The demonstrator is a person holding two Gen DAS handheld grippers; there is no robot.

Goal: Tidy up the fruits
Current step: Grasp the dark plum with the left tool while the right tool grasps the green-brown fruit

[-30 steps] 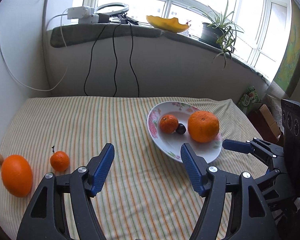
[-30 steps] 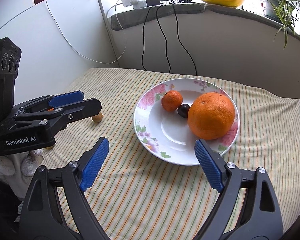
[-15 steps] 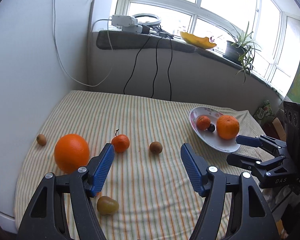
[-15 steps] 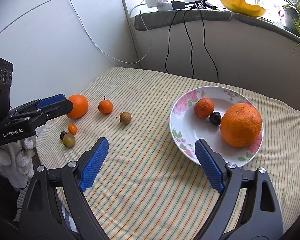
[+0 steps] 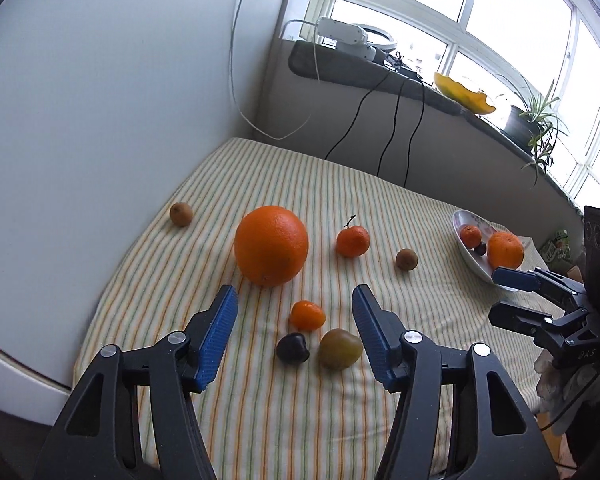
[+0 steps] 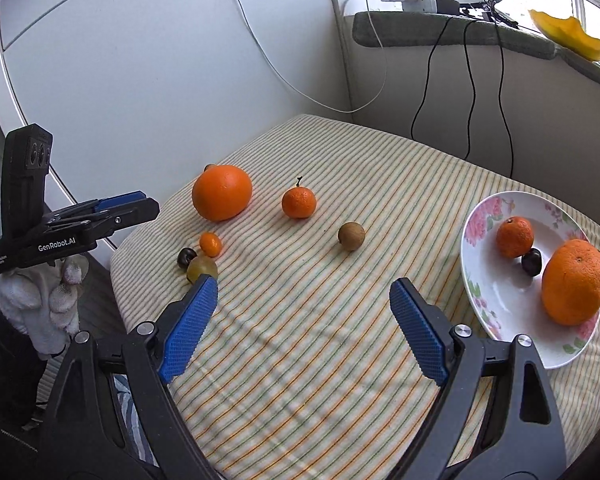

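Observation:
My left gripper (image 5: 294, 296) hovers over a small kumquat (image 5: 307, 314), a dark cherry (image 5: 292, 347) and a yellow-green plum (image 5: 340, 348). Its jaws are closing, and the pads touch none of them. Beyond lie a big orange (image 5: 271, 245), a stemmed mandarin (image 5: 353, 241) and two small brown fruits (image 5: 406, 259). My right gripper (image 6: 303, 282) stands open and empty over bare cloth, left of the flowered plate (image 6: 484, 300). The plate holds an orange (image 6: 575, 282), a mandarin (image 6: 515, 237) and a dark fruit (image 6: 532, 263).
A striped cloth (image 6: 340, 340) covers the table, which meets a white wall (image 5: 100, 120) on the left. Black cables (image 6: 468, 92) hang from the windowsill at the back. The table's near-left edge (image 6: 120, 288) drops off beside the small fruits.
Both grippers have swung left, away from the plate and towards the loose fruits. The left jaws have narrowed and now stand over the kumquat, cherry and plum.

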